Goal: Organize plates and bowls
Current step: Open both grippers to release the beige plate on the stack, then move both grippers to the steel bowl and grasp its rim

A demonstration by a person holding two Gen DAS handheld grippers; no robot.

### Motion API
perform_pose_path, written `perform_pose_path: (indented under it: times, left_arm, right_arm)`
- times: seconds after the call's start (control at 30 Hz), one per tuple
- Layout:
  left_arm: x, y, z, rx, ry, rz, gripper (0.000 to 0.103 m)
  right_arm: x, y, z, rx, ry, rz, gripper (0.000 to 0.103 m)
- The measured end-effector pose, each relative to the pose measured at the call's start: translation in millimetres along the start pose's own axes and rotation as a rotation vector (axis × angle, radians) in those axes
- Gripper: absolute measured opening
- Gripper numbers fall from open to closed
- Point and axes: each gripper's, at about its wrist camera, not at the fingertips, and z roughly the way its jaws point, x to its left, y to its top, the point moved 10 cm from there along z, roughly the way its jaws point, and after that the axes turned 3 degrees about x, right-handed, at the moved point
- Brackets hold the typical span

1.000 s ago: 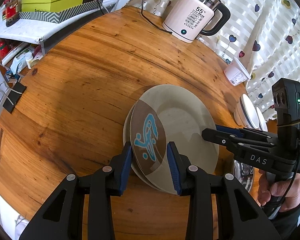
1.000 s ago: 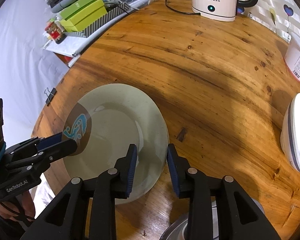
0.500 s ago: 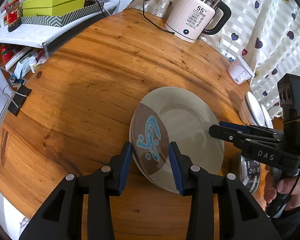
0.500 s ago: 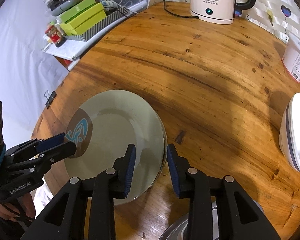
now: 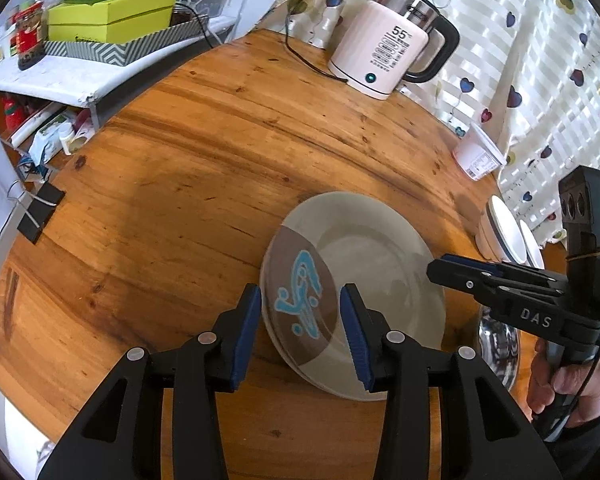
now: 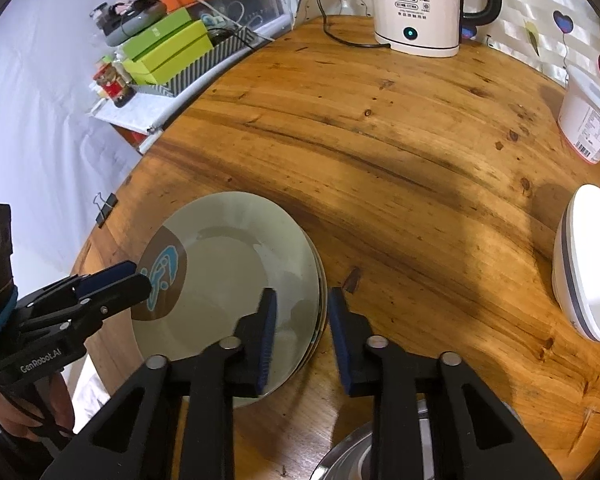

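On the wooden worktop (image 5: 204, 168), near its front edge, sits the stack of plates (image 5: 364, 276), the top one greyish with a brown patch and blue motif. At the stack's left rim the left tongs (image 5: 300, 330) are opening, pads clear of the rim on either side, gripping nothing. At the right rim the right tongs (image 6: 300, 340) are closing across the edge, not yet pinching it. Stacking looks settled; next likely comes the steel bowl (image 5: 496, 340) beside the plates, needing a firm rim grip.

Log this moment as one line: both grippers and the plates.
left gripper: opening, straddles patterned rim | right gripper: closing over opposite rim, not pinched | plate stack: flat on wooden table
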Motion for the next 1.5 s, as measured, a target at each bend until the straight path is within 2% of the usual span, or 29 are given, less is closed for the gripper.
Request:
perform_pose_path:
  times: [0.6, 0.87, 1.03, 1.27, 1.5]
  left_arm:
    - [-4.1, -5.9, 2.0, 0.009, 0.011, 0.015, 0.042]
    - [1.3, -2.6, -4.6, -0.018, 0.023, 0.013, 0.042]
    - [-3.4, 0.1, -16.4, -0.059, 0.025, 0.039, 0.042]
    - [-28.4, -2.1, -35.4, -0.126, -0.004, 0.104, 0.042]
    - [-56.9, -11.6, -43.1, -0.141, -0.052, 0.161, 0.042]
  right_arm:
    - [1.9, -1.7, 2.1, 0.001, 0.008, 0.000, 0.019]
    - [-13.0, -5.4, -10.9, -0.028, 0.010, 0.054, 0.019]
    - [-21.0, -11.6, -33.1, -0.085, 0.008, 0.078, 0.020]
    - [-26.4, -33.1, -76.4, -0.199, -0.015, 0.101, 0.034]
    - [-40.8, -68.0, -114.3, -0.287, -0.039, 0.167, 0.034]
